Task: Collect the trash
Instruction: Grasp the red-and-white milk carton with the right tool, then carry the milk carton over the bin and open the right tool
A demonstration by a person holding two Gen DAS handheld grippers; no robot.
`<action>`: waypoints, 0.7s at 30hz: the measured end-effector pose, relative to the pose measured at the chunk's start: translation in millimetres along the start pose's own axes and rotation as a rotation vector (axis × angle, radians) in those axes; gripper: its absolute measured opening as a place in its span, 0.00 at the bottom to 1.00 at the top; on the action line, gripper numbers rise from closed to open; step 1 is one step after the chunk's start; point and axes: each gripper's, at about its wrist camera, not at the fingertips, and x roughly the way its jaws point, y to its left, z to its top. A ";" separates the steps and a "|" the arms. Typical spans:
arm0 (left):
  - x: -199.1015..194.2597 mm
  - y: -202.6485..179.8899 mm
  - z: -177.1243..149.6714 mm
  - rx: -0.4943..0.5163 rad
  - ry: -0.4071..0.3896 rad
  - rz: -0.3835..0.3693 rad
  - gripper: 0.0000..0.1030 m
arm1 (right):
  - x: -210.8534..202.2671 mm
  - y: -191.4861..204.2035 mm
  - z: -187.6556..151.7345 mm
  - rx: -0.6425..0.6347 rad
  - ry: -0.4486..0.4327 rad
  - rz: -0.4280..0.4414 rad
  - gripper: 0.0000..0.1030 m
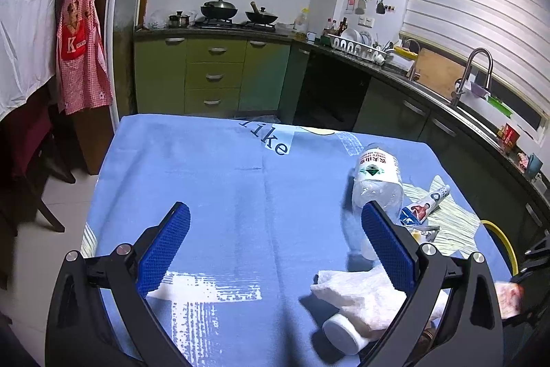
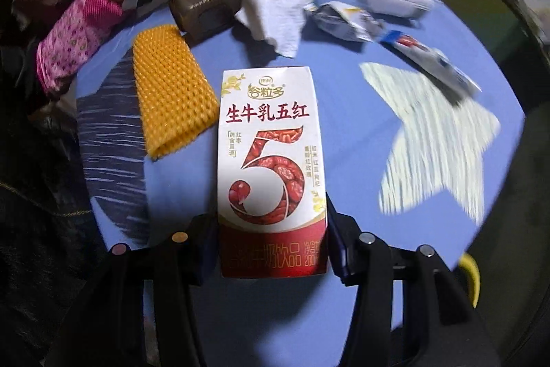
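My right tool (image 2: 271,250) grips the carton (image 2: 271,167) by its lower sides, light, thin-walled and crushable, while left tool (image 1: 275,250) gapes wide, empty, beside the bottle (image 1: 376,184).

a home kitchen: green cabinets (image 1: 213,74), woks on a stove (image 1: 237,23), sink faucet (image 1: 476,71).
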 end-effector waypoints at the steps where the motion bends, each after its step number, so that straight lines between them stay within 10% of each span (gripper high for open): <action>1: 0.0 -0.6 -0.1 0.002 0.000 0.000 0.95 | -7.8 0.4 -7.2 0.034 -0.023 -0.012 0.48; 11: -1.0 -10.1 -2.6 0.023 0.002 -0.015 0.95 | -88.7 -62.9 -108.7 0.501 -0.159 -0.207 0.48; 21: 0.8 -12.1 -3.2 0.025 0.008 -0.015 0.95 | -67.4 -159.0 -189.8 0.941 -0.071 -0.348 0.49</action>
